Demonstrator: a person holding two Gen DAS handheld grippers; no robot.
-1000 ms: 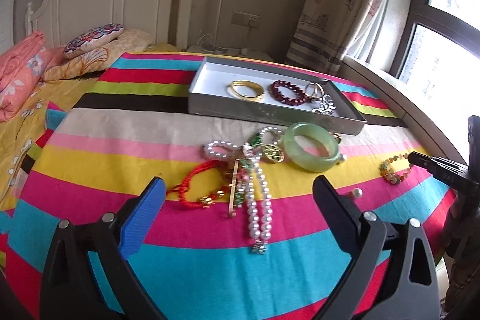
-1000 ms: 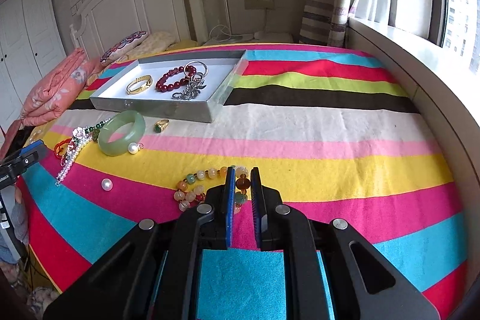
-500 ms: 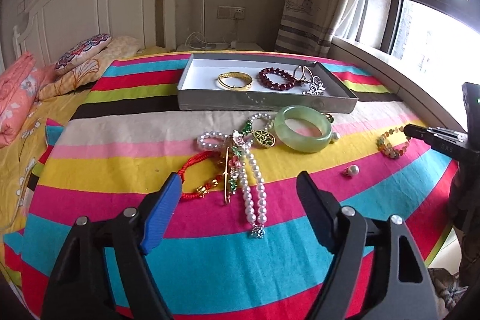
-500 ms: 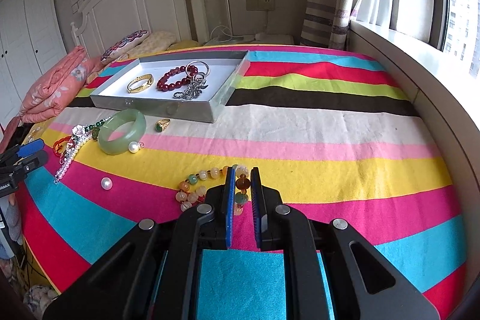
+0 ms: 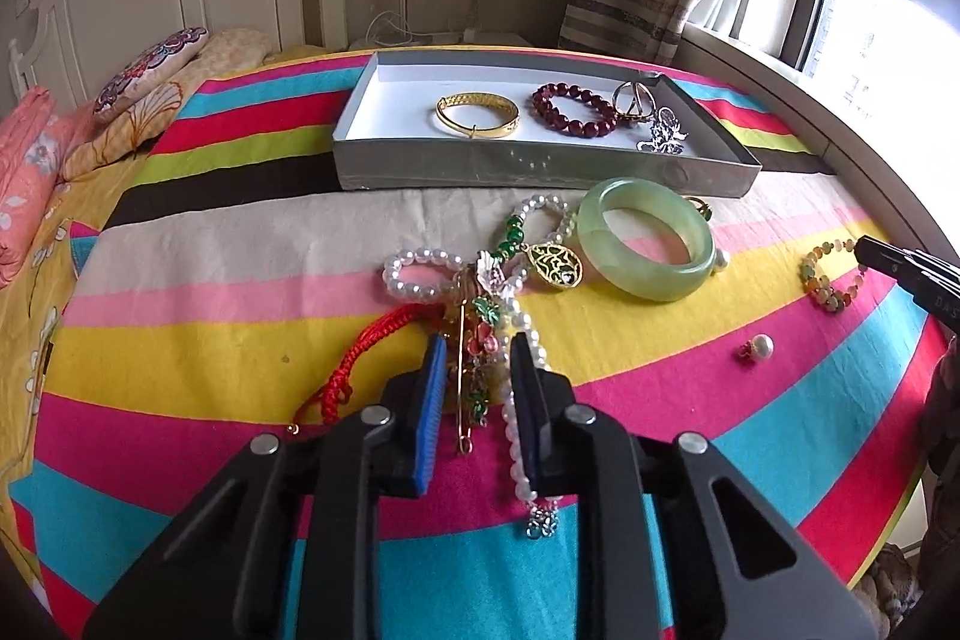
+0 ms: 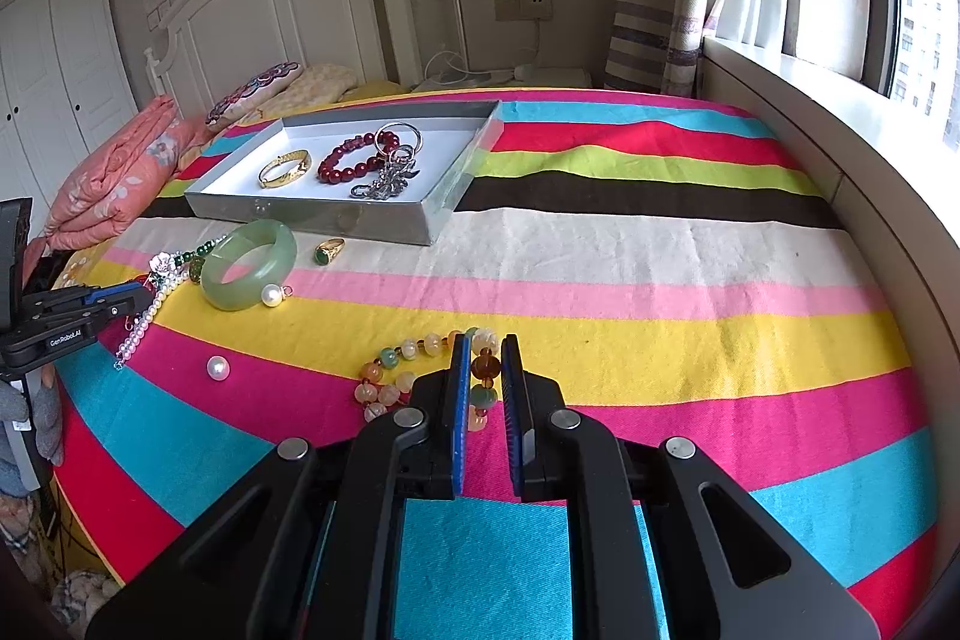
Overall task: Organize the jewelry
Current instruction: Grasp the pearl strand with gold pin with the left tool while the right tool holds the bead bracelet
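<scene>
2 smooth rounded bangles: gold bangle [image 5: 477,114], jade bangle [image 5: 645,239].

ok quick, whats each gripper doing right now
left gripper: nearly closed around the tangled jewelry pile.
right gripper: closed on the multicolor bead bracelet.

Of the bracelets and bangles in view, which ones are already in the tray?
Two: the gold bangle and the dark red bead bracelet lie inside the grey tray. The green jade bangle lies outside it.
</scene>
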